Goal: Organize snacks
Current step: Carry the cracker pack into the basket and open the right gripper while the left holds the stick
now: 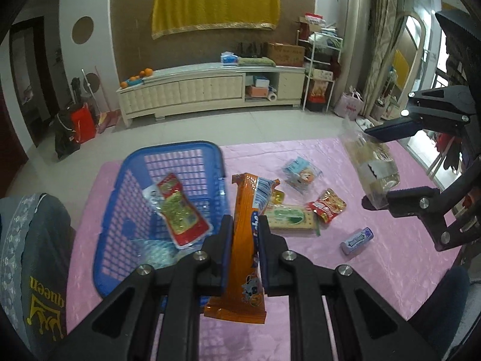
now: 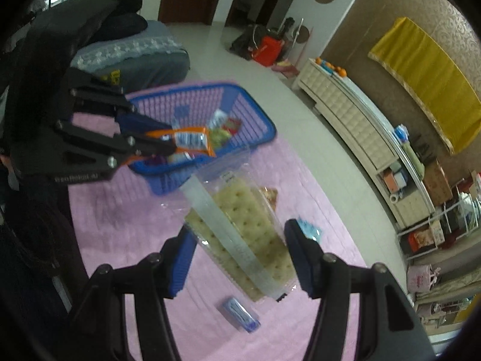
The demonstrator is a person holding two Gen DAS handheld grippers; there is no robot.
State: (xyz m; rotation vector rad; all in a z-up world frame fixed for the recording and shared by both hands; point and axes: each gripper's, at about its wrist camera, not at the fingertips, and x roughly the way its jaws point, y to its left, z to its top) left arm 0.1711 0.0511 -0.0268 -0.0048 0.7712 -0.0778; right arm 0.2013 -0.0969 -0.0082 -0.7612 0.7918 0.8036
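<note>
Orange snack packet (image 1: 245, 240) is pinched by the left gripper (image 1: 246, 234) fingers beside the blue basket (image 1: 126, 240); right gripper (image 2: 240, 255) fingers clamp a clear cracker pack (image 2: 240, 225) above the pink bench (image 1: 390, 255).

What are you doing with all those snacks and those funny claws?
A person is tidying snacks into the blue basket. The left gripper is shut on an orange snack packet, and the right gripper holds a clear bag of crackers, both lifted above the pink tablecloth. One red and green packet is in the basket; several snacks are on the cloth.
</note>
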